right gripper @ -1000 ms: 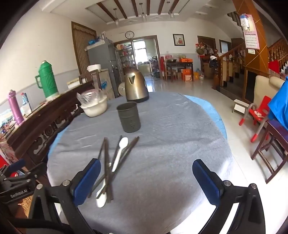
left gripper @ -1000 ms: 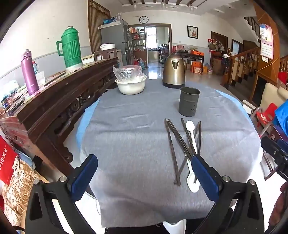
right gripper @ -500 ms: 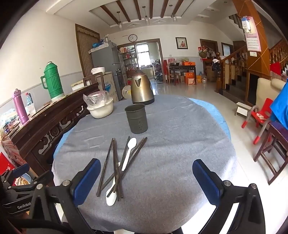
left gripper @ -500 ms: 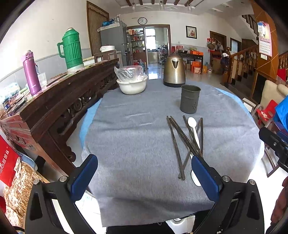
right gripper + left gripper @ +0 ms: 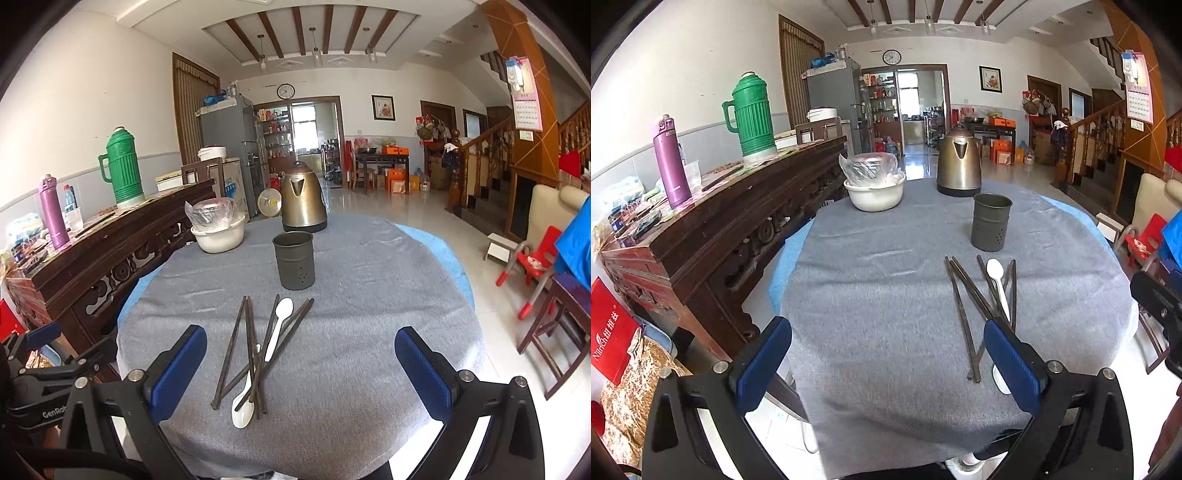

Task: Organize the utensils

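On the grey-clothed round table [image 5: 369, 332]: one loose heap of dark chopsticks [image 5: 248, 343], crossed over one another, with two white spoons among them. The upper white spoon [image 5: 277, 326] lies bowl toward the holder; the lower white spoon [image 5: 243, 404] lies bowl toward the near edge, partly under the sticks.

Utensil holder [image 5: 294, 260]: dark perforated metal cup, upright, apparently empty, just beyond the heap. Judged the destination, placed within short reach of the pile.

Behind it: brass-coloured kettle [image 5: 303, 203] and a white bowl [image 5: 218, 236] holding bagged items, both well apart from the heap. A wooden sideboard stands beside the table, carrying a green thermos [image 5: 123, 168] and a purple flask [image 5: 53, 214].

Left gripper [image 5: 886, 362]: blue pads spread wide, holding nothing, held above the near table edge, its right pad overlapping the near ends of the sticks in view. Right gripper [image 5: 299, 369]: pads likewise wide apart and empty, the heap lying toward its left pad. Both are presumably held spread to straddle a utensil on approach.

Change against the frames a second earlier: both cameras sit higher and farther back, so more cloth and the table's near edge show; the utensils and holder lie as they did. Task judged at its start, nothing yet sorted.
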Available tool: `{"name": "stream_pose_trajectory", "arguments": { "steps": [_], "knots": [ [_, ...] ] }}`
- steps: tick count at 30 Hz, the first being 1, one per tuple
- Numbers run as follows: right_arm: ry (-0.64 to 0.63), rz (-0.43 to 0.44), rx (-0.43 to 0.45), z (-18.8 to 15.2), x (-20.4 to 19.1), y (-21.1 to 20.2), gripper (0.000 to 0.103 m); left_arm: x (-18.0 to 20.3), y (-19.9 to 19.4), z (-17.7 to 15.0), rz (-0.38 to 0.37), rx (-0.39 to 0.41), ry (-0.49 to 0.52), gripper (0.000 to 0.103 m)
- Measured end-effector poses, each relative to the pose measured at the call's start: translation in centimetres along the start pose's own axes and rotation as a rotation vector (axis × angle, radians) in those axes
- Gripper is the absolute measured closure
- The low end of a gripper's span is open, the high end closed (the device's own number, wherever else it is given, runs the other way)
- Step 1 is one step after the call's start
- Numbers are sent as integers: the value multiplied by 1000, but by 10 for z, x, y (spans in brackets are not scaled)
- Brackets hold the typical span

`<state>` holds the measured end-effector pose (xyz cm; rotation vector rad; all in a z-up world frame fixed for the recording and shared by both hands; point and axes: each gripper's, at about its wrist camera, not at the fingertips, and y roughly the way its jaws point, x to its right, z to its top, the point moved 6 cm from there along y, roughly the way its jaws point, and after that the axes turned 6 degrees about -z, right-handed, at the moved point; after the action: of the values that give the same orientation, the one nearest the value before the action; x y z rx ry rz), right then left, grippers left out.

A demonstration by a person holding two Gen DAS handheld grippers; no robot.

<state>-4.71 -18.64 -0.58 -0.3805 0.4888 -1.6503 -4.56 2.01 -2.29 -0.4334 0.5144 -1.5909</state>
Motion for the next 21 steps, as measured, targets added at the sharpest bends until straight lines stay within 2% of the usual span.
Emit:
{"name": "stream_pose_trajectory", "arguments": {
  "steps": [11, 21],
  "knots": [
    [-39, -12, 13, -3, -7, -10, 1, 0, -5, 3, 12, 22, 7, 0],
    [-33, -50, 20, -7, 4, -15, 1, 11, -8, 2, 5, 27, 39, 0]
  ]
}}
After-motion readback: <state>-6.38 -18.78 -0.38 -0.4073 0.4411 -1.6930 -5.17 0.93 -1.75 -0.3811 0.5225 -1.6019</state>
